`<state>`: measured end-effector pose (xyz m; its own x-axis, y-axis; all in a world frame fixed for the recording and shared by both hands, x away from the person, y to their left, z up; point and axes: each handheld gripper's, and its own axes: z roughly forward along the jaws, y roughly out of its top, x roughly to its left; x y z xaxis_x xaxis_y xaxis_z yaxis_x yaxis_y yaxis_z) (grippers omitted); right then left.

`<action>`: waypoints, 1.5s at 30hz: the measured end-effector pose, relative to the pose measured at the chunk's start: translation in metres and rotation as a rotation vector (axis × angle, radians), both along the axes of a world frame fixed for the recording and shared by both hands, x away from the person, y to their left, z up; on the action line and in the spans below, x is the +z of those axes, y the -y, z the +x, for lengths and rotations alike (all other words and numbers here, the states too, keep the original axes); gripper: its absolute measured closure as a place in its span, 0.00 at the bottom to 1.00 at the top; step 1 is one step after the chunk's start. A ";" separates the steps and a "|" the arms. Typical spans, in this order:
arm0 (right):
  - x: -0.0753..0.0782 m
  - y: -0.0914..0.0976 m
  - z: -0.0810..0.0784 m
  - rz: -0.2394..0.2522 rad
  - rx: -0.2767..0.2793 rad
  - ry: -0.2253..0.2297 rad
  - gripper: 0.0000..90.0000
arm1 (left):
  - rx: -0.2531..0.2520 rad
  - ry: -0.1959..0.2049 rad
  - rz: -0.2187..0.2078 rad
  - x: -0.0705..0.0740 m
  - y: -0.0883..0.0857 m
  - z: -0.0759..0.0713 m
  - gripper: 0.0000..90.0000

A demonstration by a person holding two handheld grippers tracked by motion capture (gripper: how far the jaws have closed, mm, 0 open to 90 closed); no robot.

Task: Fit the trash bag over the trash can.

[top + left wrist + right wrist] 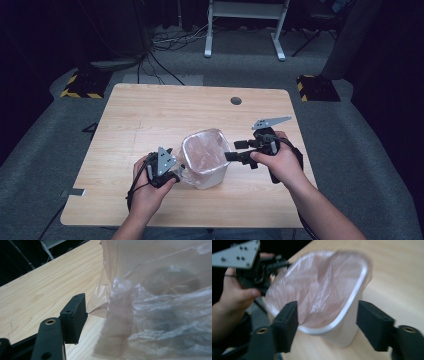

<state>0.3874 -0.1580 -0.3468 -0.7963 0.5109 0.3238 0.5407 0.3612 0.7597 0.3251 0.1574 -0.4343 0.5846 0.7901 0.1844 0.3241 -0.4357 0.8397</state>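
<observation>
glossy plastic liner, smooth white bin, wood table.

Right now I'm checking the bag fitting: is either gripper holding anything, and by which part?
The right gripper holds nothing, jaws open short of the bin. Whether the left gripper grips the bag cannot be told.

Both forearms come in from the lower edge of the high view, each hand wrapped around a claw. The left claw lies low and points right, its jaws standing apart, with a grey three-cornered plate on top. The right claw points left from the right hand, its jaws spread wide with nothing pressed between their pads.
</observation>
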 end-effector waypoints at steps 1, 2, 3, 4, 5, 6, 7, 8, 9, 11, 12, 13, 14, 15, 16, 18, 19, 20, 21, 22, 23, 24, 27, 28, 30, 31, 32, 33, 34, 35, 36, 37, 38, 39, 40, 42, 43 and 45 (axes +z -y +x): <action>0.004 0.001 -0.001 0.004 -0.011 0.035 0.35 | -0.010 0.004 -0.016 0.001 -0.001 -0.003 0.39; 0.004 0.001 -0.001 0.004 -0.011 0.035 0.35 | -0.010 0.004 -0.016 0.001 -0.001 -0.003 0.37; 0.008 0.002 -0.002 0.015 -0.013 0.080 0.37 | -0.022 0.007 -0.032 0.003 -0.003 -0.006 0.37; 0.012 0.002 -0.002 0.019 -0.016 0.109 0.38 | -0.030 0.010 -0.040 0.005 -0.005 -0.010 0.37; 0.017 -0.001 -0.003 0.019 -0.013 0.168 0.38 | -0.037 0.019 -0.047 0.007 -0.007 -0.014 0.35; 0.017 -0.001 -0.003 0.019 -0.013 0.168 0.38 | -0.054 0.023 -0.053 0.009 -0.007 -0.018 0.35; 0.018 -0.004 -0.004 0.016 -0.009 0.194 0.41 | -0.070 0.036 -0.049 0.011 -0.008 -0.023 0.34; 0.020 -0.007 -0.004 0.002 -0.005 0.214 0.43 | -0.086 0.042 -0.052 0.012 -0.008 -0.028 0.34; 0.020 -0.011 -0.003 -0.011 0.001 0.232 0.45 | -0.099 0.050 -0.044 0.013 -0.008 -0.032 0.33; 0.017 -0.024 0.004 -0.021 0.020 0.220 0.54 | -0.133 0.063 -0.041 0.017 -0.009 -0.043 0.31; 0.017 -0.024 0.004 -0.021 0.020 0.220 0.54 | -0.133 0.063 -0.041 0.017 -0.009 -0.043 0.31; 0.015 -0.028 0.008 -0.024 0.025 0.207 0.59 | -0.140 0.071 -0.039 0.019 -0.009 -0.046 0.31; 0.013 -0.031 0.012 -0.027 0.027 0.196 0.65 | -0.147 0.076 -0.044 0.021 -0.009 -0.047 0.31; 0.011 -0.034 0.016 -0.032 0.024 0.185 0.75 | -0.152 0.085 -0.047 0.023 -0.009 -0.047 0.32; 0.008 -0.035 0.026 -0.047 -0.007 0.179 0.88 | -0.143 0.099 -0.057 0.025 -0.008 -0.044 0.35; 0.004 -0.032 0.038 -0.054 -0.047 0.185 0.92 | -0.154 0.097 -0.047 0.026 -0.005 -0.039 0.39; 0.001 -0.030 0.043 -0.054 -0.068 0.169 0.94 | -0.161 0.096 -0.040 0.025 -0.003 -0.037 0.42; 0.001 -0.030 0.043 -0.054 -0.068 0.169 0.94 | -0.161 0.096 -0.040 0.025 -0.003 -0.037 0.43; -0.006 -0.025 0.051 -0.062 -0.091 0.146 0.96 | -0.178 0.090 -0.031 0.024 0.003 -0.035 0.45; -0.006 -0.025 0.051 -0.062 -0.091 0.146 0.96 | -0.178 0.090 -0.031 0.024 0.003 -0.035 0.51; -0.010 -0.022 0.053 -0.071 -0.098 0.131 0.97 | -0.190 0.092 -0.019 0.024 0.005 -0.034 0.51; -0.015 -0.019 0.054 -0.083 -0.101 0.117 0.97 | -0.196 0.091 -0.014 0.023 0.007 -0.034 0.52; -0.025 -0.012 0.052 -0.101 -0.095 0.072 0.98 | -0.225 0.079 0.018 0.022 0.011 -0.034 0.67; -0.032 -0.009 0.047 -0.116 -0.071 0.044 0.98 | -0.236 0.071 0.030 0.021 0.012 -0.034 0.76; -0.037 -0.007 0.039 -0.118 -0.048 0.025 0.98 | -0.246 0.045 0.047 0.019 0.013 -0.034 0.83; -0.038 -0.005 0.035 -0.116 -0.038 0.022 0.98 | -0.252 0.017 0.061 0.015 0.013 -0.033 0.87; -0.038 -0.005 0.035 -0.116 -0.038 0.022 0.98 | -0.252 0.017 0.061 0.015 0.013 -0.033 0.89; -0.040 -0.001 0.027 -0.108 -0.020 0.009 0.98 | -0.253 -0.001 0.062 0.012 0.014 -0.033 0.91; -0.041 0.001 0.023 -0.106 -0.008 0.001 0.98 | -0.255 -0.026 0.083 0.007 0.014 -0.031 0.93; -0.043 0.003 0.020 -0.105 0.004 -0.005 0.98 | -0.255 -0.026 0.083 0.007 0.014 -0.031 0.93; -0.043 0.003 0.020 -0.105 0.004 -0.005 0.98 | -0.253 -0.036 0.085 0.004 0.015 -0.029 0.93; -0.045 0.004 0.017 -0.106 0.014 -0.013 0.98 | -0.252 -0.046 0.086 0.001 0.016 -0.028 0.94; -0.047 0.006 0.014 -0.111 0.022 -0.019 0.98 | -0.251 -0.050 0.091 -0.001 0.017 -0.026 0.94; -0.051 0.007 0.009 -0.110 0.037 -0.026 0.98 | -0.243 -0.056 0.092 -0.005 0.017 -0.023 0.95; -0.053 0.008 0.007 -0.103 0.038 -0.027 0.98 | -0.240 -0.053 0.093 -0.005 0.017 -0.022 0.95; -0.055 0.009 0.005 -0.098 0.041 -0.026 0.98 | -0.239 -0.054 0.088 -0.006 0.017 -0.021 0.95; -0.058 0.011 0.002 -0.082 0.041 -0.019 0.96 | -0.235 -0.054 0.087 -0.006 0.017 -0.020 0.94; -0.059 0.013 0.000 -0.084 0.029 0.013 0.83 | -0.213 -0.053 0.065 -0.009 0.013 -0.019 0.85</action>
